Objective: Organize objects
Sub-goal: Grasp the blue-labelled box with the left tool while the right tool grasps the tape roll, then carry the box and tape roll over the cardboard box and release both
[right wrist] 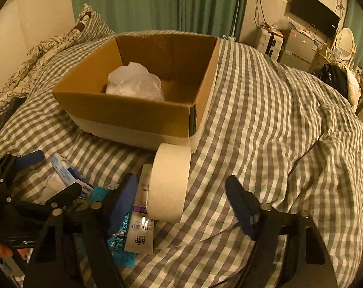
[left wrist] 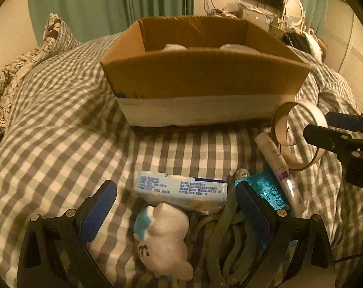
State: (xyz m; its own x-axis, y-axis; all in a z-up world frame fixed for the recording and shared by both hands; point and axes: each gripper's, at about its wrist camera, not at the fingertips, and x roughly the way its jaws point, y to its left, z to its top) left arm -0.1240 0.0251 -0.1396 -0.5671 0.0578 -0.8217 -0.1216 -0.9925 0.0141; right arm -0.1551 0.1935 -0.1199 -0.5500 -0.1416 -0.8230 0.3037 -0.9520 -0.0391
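Note:
An open cardboard box [left wrist: 205,76] [right wrist: 124,110] sits on the checked bedspread, with crumpled white plastic [right wrist: 136,81] inside. In front lie a tissue pack [left wrist: 181,189], a white plush toy [left wrist: 164,240], a dark strap [left wrist: 219,240], a teal foil packet [left wrist: 267,189], a white tube [left wrist: 279,168] [right wrist: 140,225] and a tape roll [left wrist: 296,134] [right wrist: 169,182]. My left gripper [left wrist: 176,206] is open, over the tissue pack and toy. My right gripper [right wrist: 181,204] is open, its jaws either side of the upright tape roll; it also shows in the left wrist view [left wrist: 325,127].
The checked bedspread [right wrist: 277,124] bulges up to the right. A floral pillow [left wrist: 18,67] lies at far left. Green curtains [right wrist: 157,0], a wall screen [right wrist: 313,14], a round mirror [right wrist: 345,40] and cluttered furniture stand beyond the bed.

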